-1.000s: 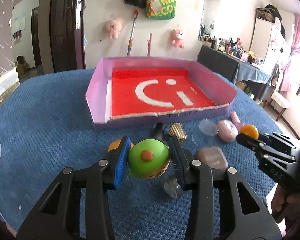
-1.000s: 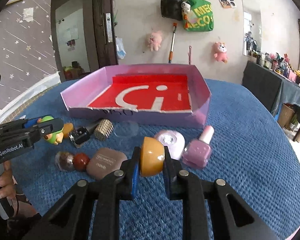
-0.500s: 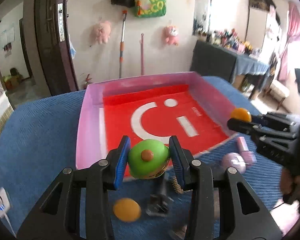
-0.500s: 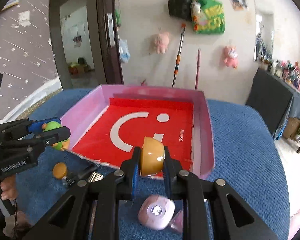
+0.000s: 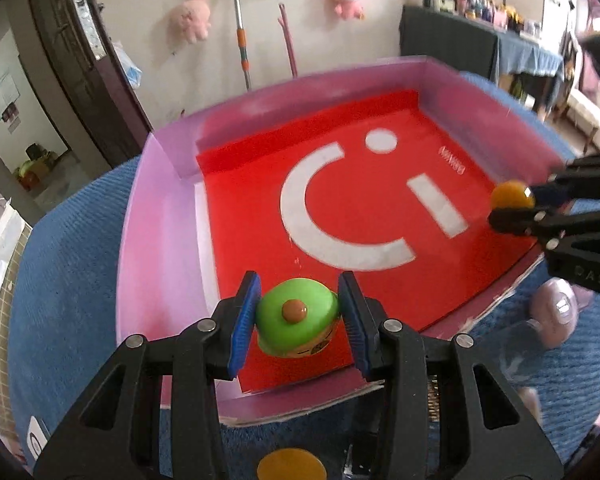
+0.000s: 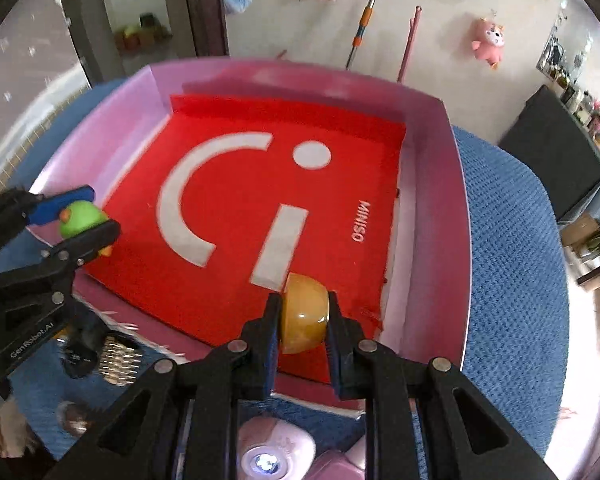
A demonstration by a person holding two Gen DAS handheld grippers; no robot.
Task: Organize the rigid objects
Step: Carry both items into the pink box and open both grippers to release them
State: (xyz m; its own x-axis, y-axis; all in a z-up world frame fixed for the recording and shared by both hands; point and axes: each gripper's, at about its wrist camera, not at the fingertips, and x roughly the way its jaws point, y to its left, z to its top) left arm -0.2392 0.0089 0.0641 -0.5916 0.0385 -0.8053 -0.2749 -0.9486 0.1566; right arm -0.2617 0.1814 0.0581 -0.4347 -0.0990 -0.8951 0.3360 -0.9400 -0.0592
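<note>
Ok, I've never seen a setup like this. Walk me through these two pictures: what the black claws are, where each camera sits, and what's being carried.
There is no robot here: a person holds a two-finger gripper in each hand, and each one carries a wide-angle camera looking along its fingers. So each picture shows its own black claw at the bottom and the other one at the side.

In the left view, the left gripper is shut on a green round toy. In the right view, the right gripper is shut on an amber rounded piece.

Both hang over a pink-walled tray with a red floor, which sits on a blue cloth. A pale pink case and other small things lie on the cloth in front of the tray.
</note>
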